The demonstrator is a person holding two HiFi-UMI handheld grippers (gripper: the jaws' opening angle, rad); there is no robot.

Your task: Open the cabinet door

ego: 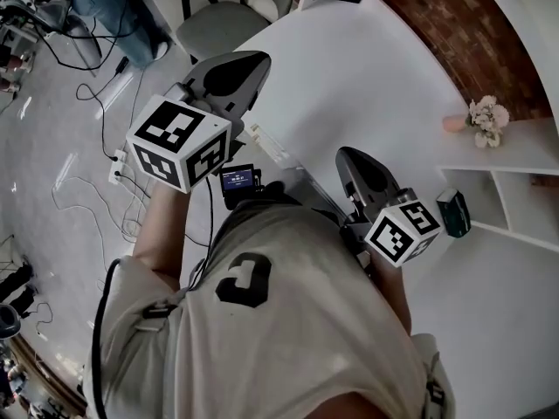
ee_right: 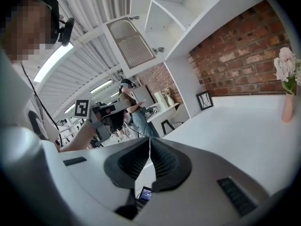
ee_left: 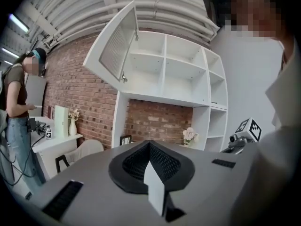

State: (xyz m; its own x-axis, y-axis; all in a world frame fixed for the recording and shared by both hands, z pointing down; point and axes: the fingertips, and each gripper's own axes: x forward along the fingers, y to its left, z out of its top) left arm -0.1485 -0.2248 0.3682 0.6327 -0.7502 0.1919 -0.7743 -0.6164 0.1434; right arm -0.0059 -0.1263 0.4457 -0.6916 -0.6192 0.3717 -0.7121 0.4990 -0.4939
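Now: the cabinet door (ee_left: 115, 44) stands open, swung up and outward from the top left compartment of the white shelf unit (ee_left: 188, 74). It has a mesh-like panel and hangs tilted, well apart from both grippers. The right gripper view shows the same door (ee_right: 131, 44) high overhead.

Left gripper (ego: 253, 64): fingers together, nothing between them, confirmed in its own view (ee_left: 149, 144). It is aimed toward the far shelf unit.

Right gripper (ego: 349, 160): fingers together as well (ee_right: 149, 140), nothing held, over the white counter (ego: 367, 68).

Writing:
- The marker cube (ego: 179, 142) on the left gripper and the one on the right carry black-and-white square patterns only, no letters.
- A dark figure (ego: 243, 279) on the person's shirt looks like a 3, but I cannot tell for certain.
- A small screen (ego: 238, 178) glows blue near the body; its print is too small to read.

A vase of pale flowers (ego: 485, 120) sits at the counter's far right, by the brick wall.
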